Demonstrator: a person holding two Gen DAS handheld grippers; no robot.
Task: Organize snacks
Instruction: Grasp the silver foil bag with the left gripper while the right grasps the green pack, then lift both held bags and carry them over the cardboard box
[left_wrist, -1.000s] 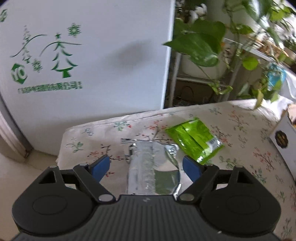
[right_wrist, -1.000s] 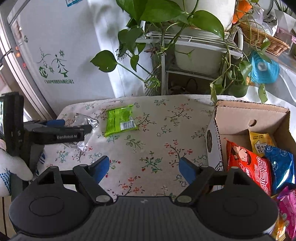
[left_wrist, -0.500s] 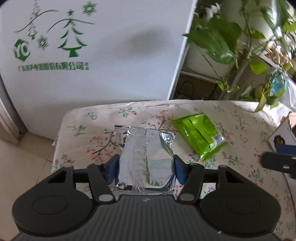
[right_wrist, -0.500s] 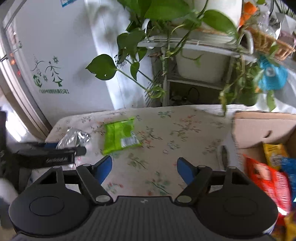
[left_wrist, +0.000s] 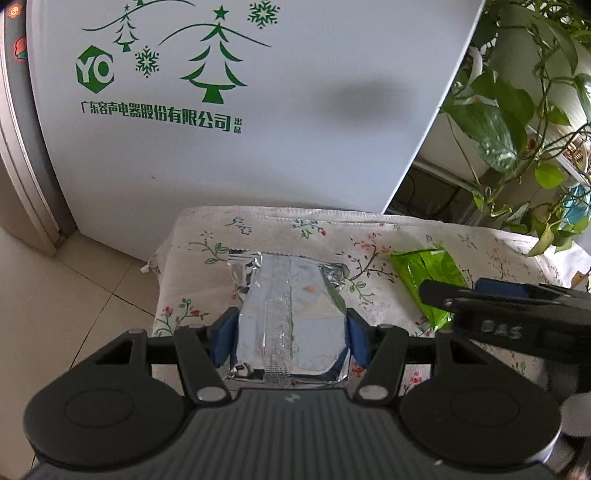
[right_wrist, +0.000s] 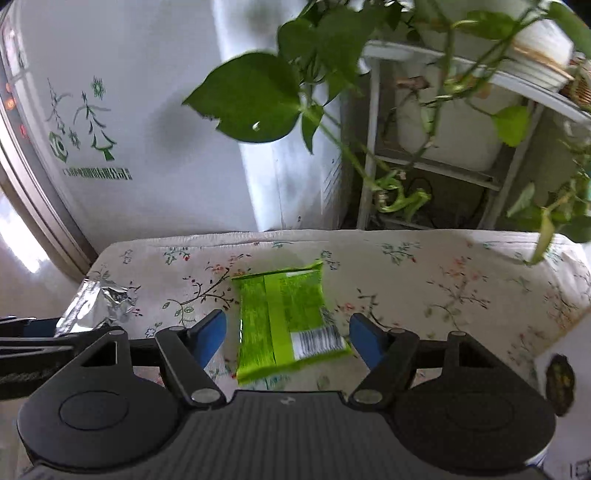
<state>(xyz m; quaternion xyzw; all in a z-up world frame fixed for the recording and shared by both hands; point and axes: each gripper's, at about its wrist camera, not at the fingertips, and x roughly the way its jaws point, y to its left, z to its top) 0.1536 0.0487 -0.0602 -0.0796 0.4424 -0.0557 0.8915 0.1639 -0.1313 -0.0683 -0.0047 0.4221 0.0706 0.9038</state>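
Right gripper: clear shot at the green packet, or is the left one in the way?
Probably yes. The green snack packet lies flat between the closing right gripper fingers, pads not touching. The left gripper, clamped on the silver packet, sits off to the side.

- Silver foil snack packet (left_wrist: 291, 317): crinkled, lying flat near the floral cloth's left edge.
- Green snack packet (right_wrist: 286, 319): flat, seam and barcode up, mid-cloth.

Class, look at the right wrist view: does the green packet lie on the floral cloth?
Yes, the green packet lies flat on the floral cloth.
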